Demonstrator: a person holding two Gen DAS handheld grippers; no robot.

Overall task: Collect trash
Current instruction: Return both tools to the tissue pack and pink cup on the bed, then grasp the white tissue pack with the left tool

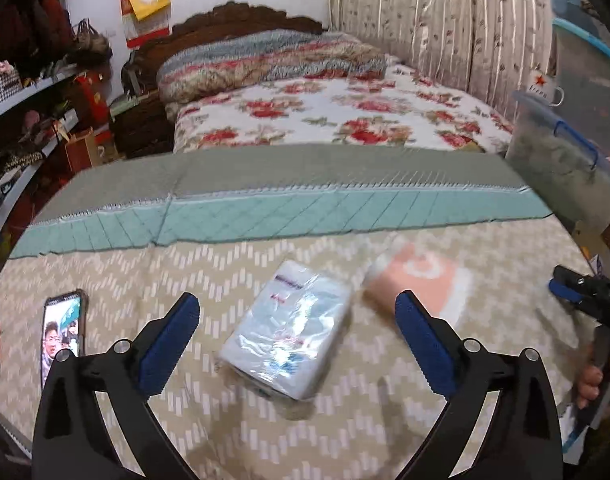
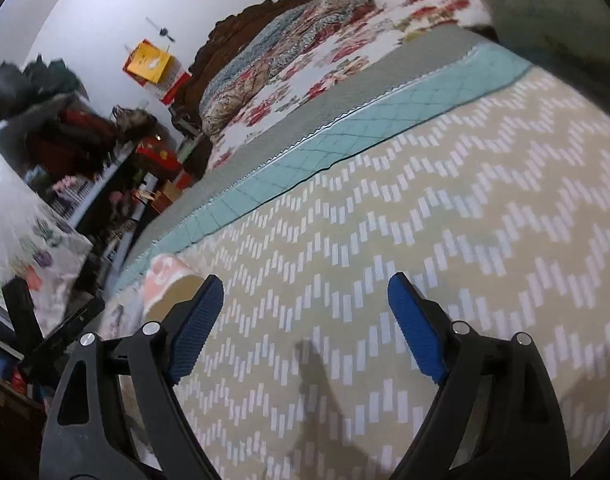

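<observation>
Left gripper (image 1: 297,336) wide open over the bedspread (image 1: 265,420) – clear-wrapped white packet (image 1: 289,332) lies between its jaws, not pinched. Pink packet (image 1: 417,280) just beyond, blurred, print unreadable. Right gripper (image 2: 305,320) also spread wide, nothing between – pink packet half hidden behind its left finger. Phone (image 1: 63,332) at left, partly covered.

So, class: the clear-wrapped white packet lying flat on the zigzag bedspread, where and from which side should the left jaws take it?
Grip the white packet across its two long edges, near the middle, coming down from above. It lies flat and slanted on the bedspread, so the open left gripper should probably roll to match that slant.
</observation>
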